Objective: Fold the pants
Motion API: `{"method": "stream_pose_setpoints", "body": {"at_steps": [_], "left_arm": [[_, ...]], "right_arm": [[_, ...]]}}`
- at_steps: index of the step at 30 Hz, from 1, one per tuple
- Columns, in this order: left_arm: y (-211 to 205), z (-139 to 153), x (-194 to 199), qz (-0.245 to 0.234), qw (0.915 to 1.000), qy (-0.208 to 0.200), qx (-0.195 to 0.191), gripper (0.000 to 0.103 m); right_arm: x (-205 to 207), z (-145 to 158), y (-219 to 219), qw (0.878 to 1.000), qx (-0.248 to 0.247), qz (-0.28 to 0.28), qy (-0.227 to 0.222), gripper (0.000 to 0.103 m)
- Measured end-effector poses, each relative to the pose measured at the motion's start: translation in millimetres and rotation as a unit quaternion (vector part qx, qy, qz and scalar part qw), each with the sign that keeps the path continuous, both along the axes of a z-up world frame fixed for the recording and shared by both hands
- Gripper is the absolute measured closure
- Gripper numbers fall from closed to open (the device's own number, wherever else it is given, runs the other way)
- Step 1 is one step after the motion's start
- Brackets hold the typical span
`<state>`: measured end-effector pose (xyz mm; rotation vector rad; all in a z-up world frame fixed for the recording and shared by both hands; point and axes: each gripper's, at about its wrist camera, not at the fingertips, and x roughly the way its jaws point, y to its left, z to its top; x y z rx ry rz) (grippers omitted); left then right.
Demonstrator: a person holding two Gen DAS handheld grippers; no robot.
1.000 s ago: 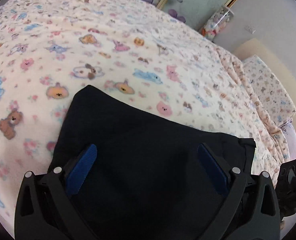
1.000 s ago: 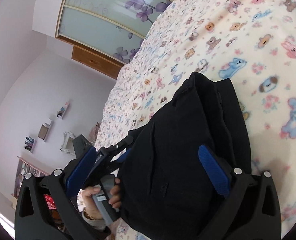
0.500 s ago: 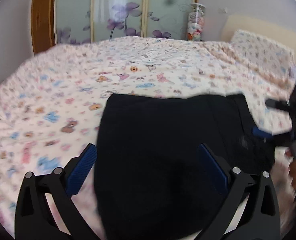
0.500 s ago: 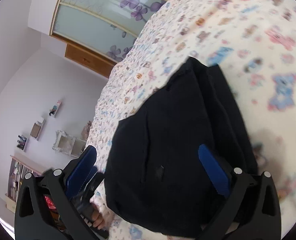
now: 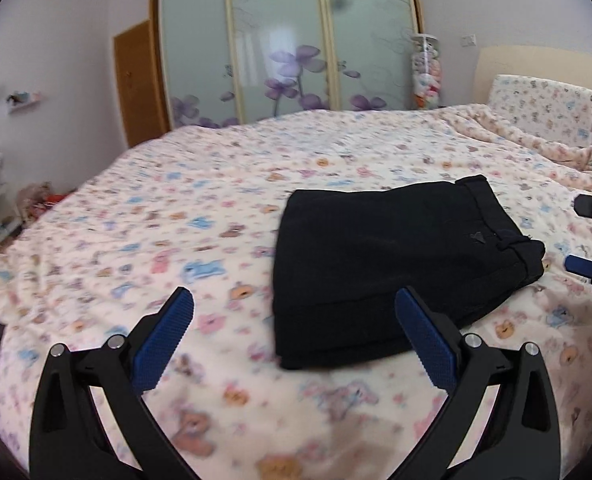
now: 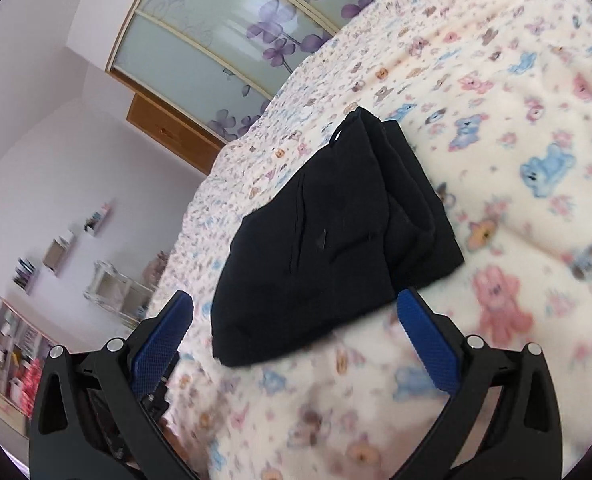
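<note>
The black pants [image 5: 387, 256] lie folded into a compact stack on the bed, waistband end to the right. They also show in the right wrist view [image 6: 335, 236]. My left gripper [image 5: 296, 336] is open and empty, held above the bed just short of the stack's near edge. My right gripper [image 6: 296, 336] is open and empty, near the stack's near corner. The right gripper's blue finger pads [image 5: 583, 266] show at the right edge of the left wrist view, beside the waistband.
The bed is covered by a cream blanket with a bear print [image 5: 176, 240]. A pillow [image 5: 543, 108] lies at the headboard end. Sliding wardrobe doors with purple flowers [image 5: 288, 48] stand behind the bed. Shelves [image 6: 60, 248] line the wall left.
Both grippers have drawn back and up from the pants, which now lie free on the bed. The left camera has tilted up to show the room.
</note>
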<state>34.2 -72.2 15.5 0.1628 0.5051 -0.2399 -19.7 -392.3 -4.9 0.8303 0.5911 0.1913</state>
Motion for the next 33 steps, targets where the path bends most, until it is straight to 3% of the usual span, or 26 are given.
{"method": "stream_pose_setpoints", "body": {"at_steps": [6, 11, 18, 21, 24, 30, 33], "left_arm": [[9, -10, -20, 0.008, 0.9999, 0.003, -0.014, 0.002], [7, -27, -24, 0.024, 0.9996, 0.008, 0.009, 0.002], [11, -28, -26, 0.038, 0.9992, -0.009, 0.007, 0.002], [13, -30, -23, 0.044, 0.9990, 0.001, 0.005, 0.002], [14, -32, -22, 0.052, 0.9986, 0.004, 0.007, 0.002], [11, -35, -22, 0.054, 0.9984, 0.010, 0.015, 0.002], [9, -34, -27, 0.046, 0.9989, -0.001, 0.012, 0.002]], "right_arm": [[-23, 4, 19, 0.998, -0.060, -0.017, -0.004, 0.001], [-39, 16, 48, 0.985, -0.168, -0.041, -0.016, 0.001], [-58, 24, 84, 0.953, -0.288, -0.080, -0.038, 0.001], [-61, 28, 106, 0.922, -0.371, -0.097, -0.048, 0.001], [-63, 26, 117, 0.908, -0.403, -0.108, -0.049, 0.001], [-59, 19, 126, 0.894, -0.428, -0.128, -0.032, 0.001], [-59, 17, 133, 0.878, -0.456, -0.148, -0.026, 0.001]]}}
